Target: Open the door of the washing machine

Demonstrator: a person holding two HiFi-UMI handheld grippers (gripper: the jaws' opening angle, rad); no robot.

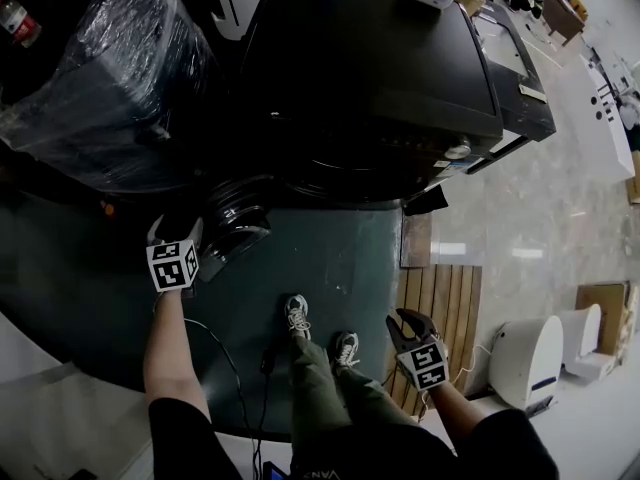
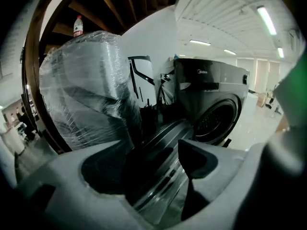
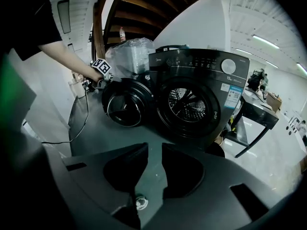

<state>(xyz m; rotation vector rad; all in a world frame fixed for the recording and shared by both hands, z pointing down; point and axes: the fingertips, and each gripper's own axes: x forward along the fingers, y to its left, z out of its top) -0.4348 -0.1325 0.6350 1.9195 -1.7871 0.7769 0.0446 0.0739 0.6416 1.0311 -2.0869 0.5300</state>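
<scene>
Two tools are in view, one in each hand.

1. A plastic-wrapped appliance [image 1: 110, 78] stands at the far left, by the back left edge of the dark floor mat [image 1: 300, 258].
2. The left tool [image 1: 188, 233] is at the free edge of the door [image 1: 235, 223]. Its jaws are spread wide. The door's rim runs between the pads [image 2: 103, 169], which do not clamp it.
3. The door is round and dark. It is swung out to the left of the washing machine [image 1: 370, 78] and stands over the mat.
4. The washing machine is a black front-loader at the back edge of the mat. Its opening is uncovered and the steel drum [image 3: 189, 102] is exposed.
5. The right tool [image 1: 405, 320] is held low at the mat's right edge, well apart from the machine. Its jaws are nearly together, leaving a narrow gap with nothing between them.
6. A wooden pallet [image 1: 445, 303] lies against the mat's right edge.
7. White units [image 1: 525, 358] stand on the floor further right.
</scene>
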